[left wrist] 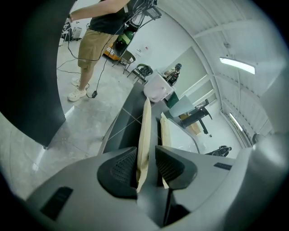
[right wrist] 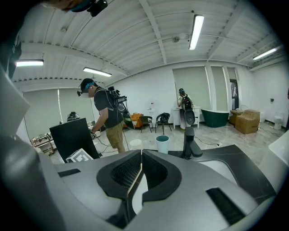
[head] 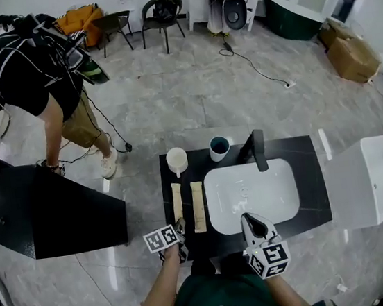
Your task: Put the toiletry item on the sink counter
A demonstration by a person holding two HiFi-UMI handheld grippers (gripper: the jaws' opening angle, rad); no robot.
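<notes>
Task item: the toiletry item (head: 177,203) is a long, flat, cream-coloured pack. It lies lengthwise on the dark tabletop (head: 305,169), just left of the white basin (head: 213,181).
Neighbour: a second pack (head: 198,206) of the same look lies parallel to it, between it and the basin, close but apart.
Left tongs (head: 180,226): jaws spread, with the near end of the toiletry item between them. In the left gripper view the pack rests against one pad (left wrist: 122,169), and a gap shows at the other. It is not pinched.
Right tongs (head: 245,217): jaws pressed together on nothing, held over the near rim of the basin.
Task stage: judged complete or nearly so, as the item sits on the tabletop.
Handling: probably light and thin. It looks pliable rather than stiff, so it may sag if lifted by one end. The surface appears smooth and could slip under a light grip.
Grip point: take it across the narrow width, at the near end or nearer the middle for balance.
Clearance: two cups (head: 177,160) and the faucet (head: 257,148) stand at the far edge, well apart from the item.
</notes>
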